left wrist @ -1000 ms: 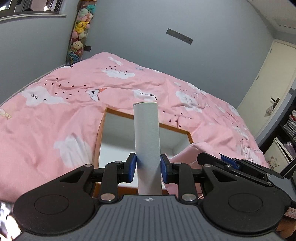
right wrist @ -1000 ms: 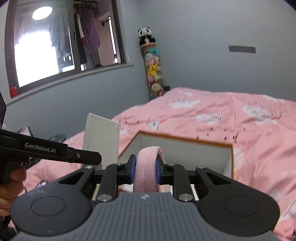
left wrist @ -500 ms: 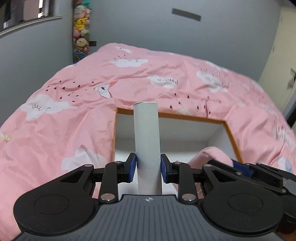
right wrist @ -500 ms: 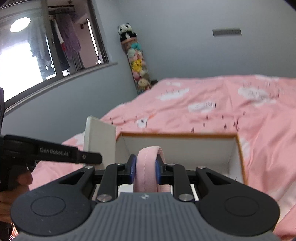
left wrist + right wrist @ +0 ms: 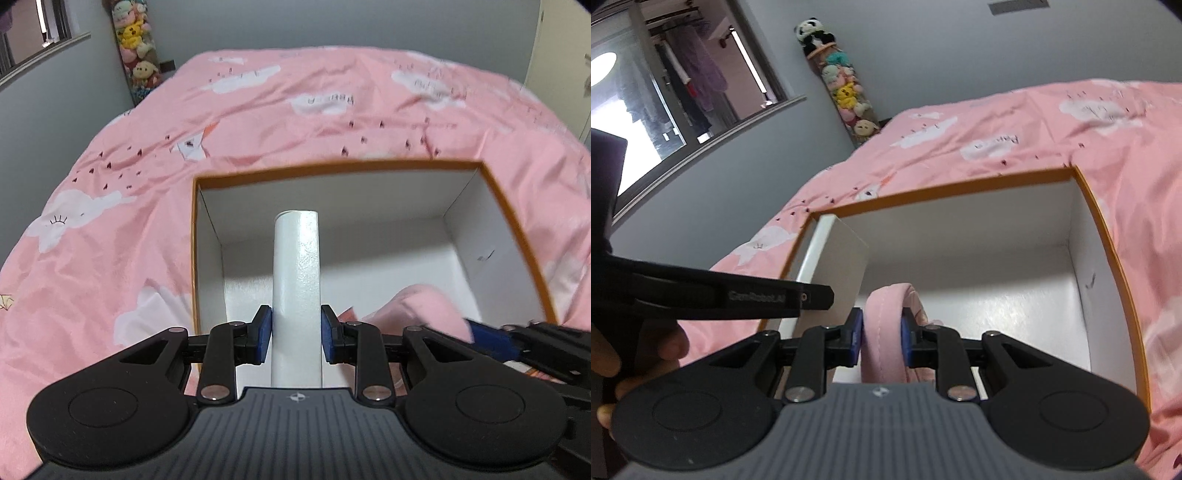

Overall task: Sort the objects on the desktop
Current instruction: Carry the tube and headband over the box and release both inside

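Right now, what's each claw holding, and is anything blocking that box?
Left gripper shut on flat white box. Right gripper shut on pink padded fabric item. Both over open orange-rimmed white box; nothing blocking.

White box (image 5: 295, 288), pink pouch (image 5: 884, 332) over open carton (image 5: 509, 221)

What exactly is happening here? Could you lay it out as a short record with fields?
Setting: pink bedspread with cloud print
Container: open box, orange rim, white inside, resting on the bedspread
Left tool: shut on a white flat box, held upright over the open box
Right tool: shut on a pink padded item, also over the open box
Box floor: bare where visible
Background: stack of plush toys in the corner, window to the left
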Tool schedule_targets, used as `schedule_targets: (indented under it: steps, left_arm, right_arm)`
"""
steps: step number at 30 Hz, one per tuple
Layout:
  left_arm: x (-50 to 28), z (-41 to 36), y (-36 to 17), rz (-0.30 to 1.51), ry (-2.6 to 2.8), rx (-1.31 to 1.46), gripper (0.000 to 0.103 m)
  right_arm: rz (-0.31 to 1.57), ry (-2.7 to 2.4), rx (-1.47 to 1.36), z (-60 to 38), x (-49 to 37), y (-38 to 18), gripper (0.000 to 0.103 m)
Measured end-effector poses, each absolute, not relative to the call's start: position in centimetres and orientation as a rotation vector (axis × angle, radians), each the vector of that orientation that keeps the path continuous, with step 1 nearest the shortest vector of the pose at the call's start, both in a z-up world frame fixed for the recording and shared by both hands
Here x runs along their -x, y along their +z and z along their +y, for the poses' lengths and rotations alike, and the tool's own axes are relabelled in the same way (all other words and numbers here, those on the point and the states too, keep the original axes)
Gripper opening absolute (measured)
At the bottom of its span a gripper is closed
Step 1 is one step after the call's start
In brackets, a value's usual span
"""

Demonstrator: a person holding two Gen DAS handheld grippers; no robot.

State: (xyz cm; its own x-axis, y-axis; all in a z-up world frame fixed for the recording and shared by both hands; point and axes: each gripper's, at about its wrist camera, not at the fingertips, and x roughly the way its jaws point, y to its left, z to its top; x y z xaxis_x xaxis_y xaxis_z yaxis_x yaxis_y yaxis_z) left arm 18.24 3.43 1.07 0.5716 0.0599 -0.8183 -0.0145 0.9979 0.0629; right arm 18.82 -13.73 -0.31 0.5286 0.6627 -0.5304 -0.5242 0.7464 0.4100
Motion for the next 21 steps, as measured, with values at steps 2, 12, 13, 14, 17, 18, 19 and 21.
schedule_targets:
  steps: [2, 12, 13, 14, 17, 18, 19, 21]
  left_arm:
    - [-18.6, 3.3, 0.3, 0.976, 0.060, -0.079, 0.031]
    - [-18.9, 3.8, -1.2, 1.002, 0.086, -0.095, 0.031]
    - [-18.9, 3.9, -1.3, 1.004, 0.090, -0.094, 0.031]
    - [-19.0, 3.9, -1.4, 1.006, 0.093, -0.095, 0.031]
    - [-19.0, 4.1, -1.7, 1.011, 0.101, -0.098, 0.031]
    - [-19.0, 4.0, -1.7, 1.011, 0.101, -0.103, 0.031]
    - [-19.0, 4.0, -1.8, 1.010, 0.100, -0.107, 0.032]
    - [-19.0, 4.0, -1.8, 1.015, 0.100, -0.113, 0.032]
  right_arm:
    - [0.731, 0.716, -0.217, -13.9, -18.8, -0.5, 0.023]
    - [0.803, 0.739, -0.287, -13.6, -19.3, -1.6, 0.023]
    - [0.810, 0.742, -0.293, -13.5, -19.3, -1.7, 0.023]
    - [0.816, 0.745, -0.295, -13.3, -19.2, -1.7, 0.023]
    - [0.824, 0.750, -0.298, -12.9, -19.4, -1.8, 0.023]
    - [0.828, 0.752, -0.298, -12.8, -19.4, -1.8, 0.023]
    - [0.829, 0.752, -0.295, -12.7, -19.5, -1.8, 0.023]
    - [0.829, 0.750, -0.294, -12.6, -19.5, -1.8, 0.023]
